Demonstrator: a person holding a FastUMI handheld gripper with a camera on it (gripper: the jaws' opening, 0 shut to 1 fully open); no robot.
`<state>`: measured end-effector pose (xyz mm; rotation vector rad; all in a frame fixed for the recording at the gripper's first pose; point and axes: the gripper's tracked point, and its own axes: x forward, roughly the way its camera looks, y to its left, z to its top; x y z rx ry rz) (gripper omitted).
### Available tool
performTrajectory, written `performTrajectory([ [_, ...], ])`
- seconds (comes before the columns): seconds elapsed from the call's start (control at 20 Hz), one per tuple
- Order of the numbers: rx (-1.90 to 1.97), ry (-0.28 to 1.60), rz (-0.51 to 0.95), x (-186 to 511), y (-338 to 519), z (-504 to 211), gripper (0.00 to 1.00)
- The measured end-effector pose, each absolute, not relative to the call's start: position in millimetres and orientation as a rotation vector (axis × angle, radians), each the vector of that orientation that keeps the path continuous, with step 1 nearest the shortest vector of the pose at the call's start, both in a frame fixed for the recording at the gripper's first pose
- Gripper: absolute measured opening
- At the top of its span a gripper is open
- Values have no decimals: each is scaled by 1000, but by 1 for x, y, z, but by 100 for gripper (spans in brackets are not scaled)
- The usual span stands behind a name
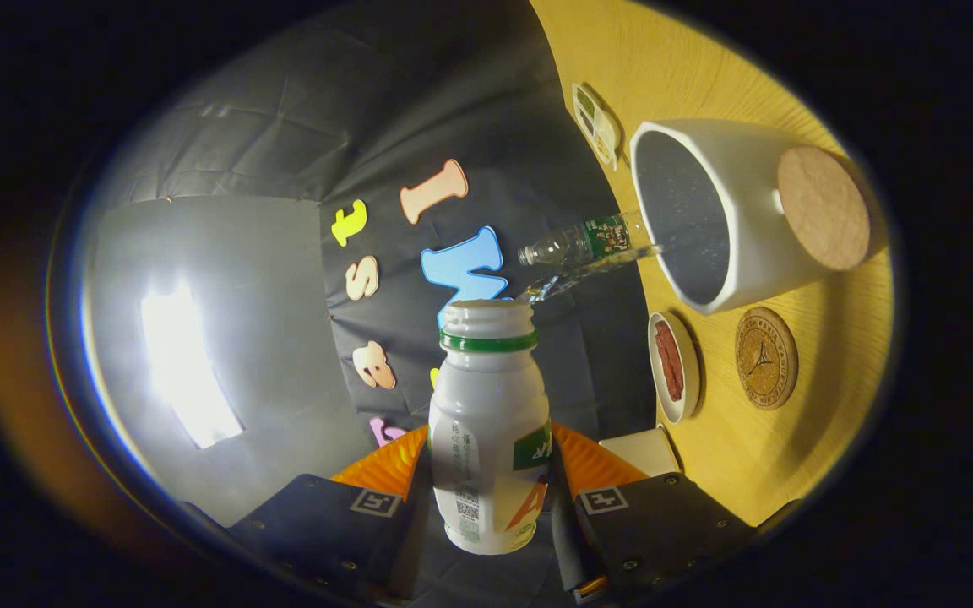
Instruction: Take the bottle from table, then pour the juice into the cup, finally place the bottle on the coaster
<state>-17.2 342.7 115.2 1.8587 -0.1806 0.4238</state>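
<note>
bottle [489, 431] clamped between jaws, tipped sideways, cup [727, 211] beyond, seemingly pouring

Bottle [488, 431] is clamped between the gripper [486, 490] fingers. Ahead the white cup [740, 219] blocks, a clear plastic bottle [584, 242] at its rim. Coaster [766, 357] lies open just beside a small dish [674, 366].

Dim booth, window-like glare, perhaps blurred rim
</note>
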Motion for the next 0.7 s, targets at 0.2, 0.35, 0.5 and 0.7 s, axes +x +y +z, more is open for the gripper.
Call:
performTrajectory([
  [0.2,1878,-188,422,-17,342,117,62],
  [0.35,1892,-193,420,-17,341,118,62],
  [0.5,1907,-197,420,-17,341,120,62],
  [0.7,1927,-204,416,-15,339,119,62],
])
